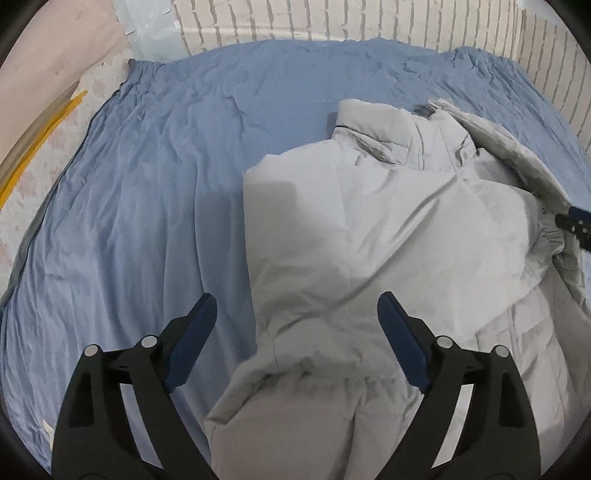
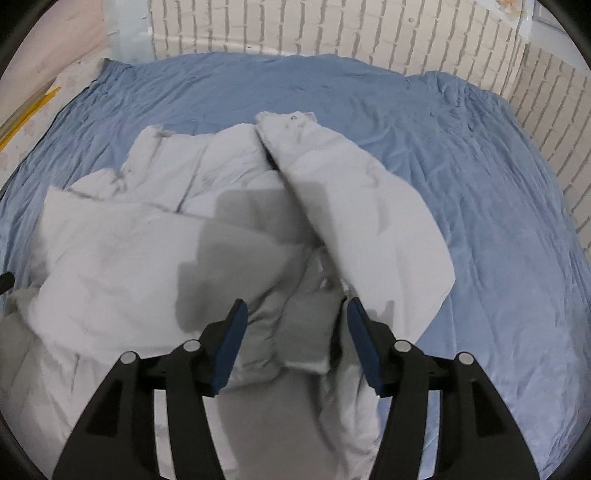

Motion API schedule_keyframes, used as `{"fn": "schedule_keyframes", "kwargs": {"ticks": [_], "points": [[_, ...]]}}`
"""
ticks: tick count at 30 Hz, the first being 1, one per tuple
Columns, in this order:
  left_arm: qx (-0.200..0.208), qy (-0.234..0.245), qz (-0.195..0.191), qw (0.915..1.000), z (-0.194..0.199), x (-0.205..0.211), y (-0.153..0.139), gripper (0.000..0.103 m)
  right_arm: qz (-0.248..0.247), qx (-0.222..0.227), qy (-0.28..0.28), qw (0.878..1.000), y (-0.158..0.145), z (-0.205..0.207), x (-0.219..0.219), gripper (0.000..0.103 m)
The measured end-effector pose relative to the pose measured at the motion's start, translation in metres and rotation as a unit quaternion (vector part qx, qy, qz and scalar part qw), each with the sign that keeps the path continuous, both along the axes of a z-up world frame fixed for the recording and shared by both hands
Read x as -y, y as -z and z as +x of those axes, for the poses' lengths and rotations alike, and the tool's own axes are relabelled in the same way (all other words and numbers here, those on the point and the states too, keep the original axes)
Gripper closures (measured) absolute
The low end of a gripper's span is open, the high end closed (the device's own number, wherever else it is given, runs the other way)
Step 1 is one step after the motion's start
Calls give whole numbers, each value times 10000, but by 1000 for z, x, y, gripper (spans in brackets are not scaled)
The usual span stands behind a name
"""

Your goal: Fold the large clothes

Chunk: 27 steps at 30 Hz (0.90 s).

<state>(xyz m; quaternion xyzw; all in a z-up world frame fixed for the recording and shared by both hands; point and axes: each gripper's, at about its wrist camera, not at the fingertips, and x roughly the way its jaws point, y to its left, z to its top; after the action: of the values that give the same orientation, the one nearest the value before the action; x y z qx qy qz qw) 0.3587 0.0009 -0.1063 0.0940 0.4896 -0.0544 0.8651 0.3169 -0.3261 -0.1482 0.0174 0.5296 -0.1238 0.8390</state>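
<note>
The pale grey padded jacket (image 1: 388, 229) lay crumpled on the blue bedsheet (image 1: 147, 184); the left gripper (image 1: 297, 306) gaped wide above it, the right gripper (image 2: 293, 312) parted, neither holding fabric

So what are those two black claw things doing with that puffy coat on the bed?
A person is folding a big pale grey padded jacket on a bed covered with a blue sheet, using a gripper in each hand. Both sleeves are already folded across the front. The left gripper and the right gripper both hang open above the jacket, gripping nothing. The collar lies at the far end, towards a white brick-pattern wall.
</note>
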Motion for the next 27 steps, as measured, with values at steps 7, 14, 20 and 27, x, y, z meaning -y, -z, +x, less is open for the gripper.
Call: {"fn": "schedule_keyframes", "kwargs": {"ticks": [7,14,20,27], "points": [[-57,87,218,9997,11,0,13,14,-174,214,76,9996,-7,28,15,46],[-169,74,148,9997,13,0,25,14,-245,279,68,9993,-19,44,15,45],[-168,95,209,9996,16,2,25,14,-529,-77,156,9984,-14,72,25,17],[-78,123,326,9994,10,0,19,14,-874,-820,499,9915,45,80,64,62]]}}
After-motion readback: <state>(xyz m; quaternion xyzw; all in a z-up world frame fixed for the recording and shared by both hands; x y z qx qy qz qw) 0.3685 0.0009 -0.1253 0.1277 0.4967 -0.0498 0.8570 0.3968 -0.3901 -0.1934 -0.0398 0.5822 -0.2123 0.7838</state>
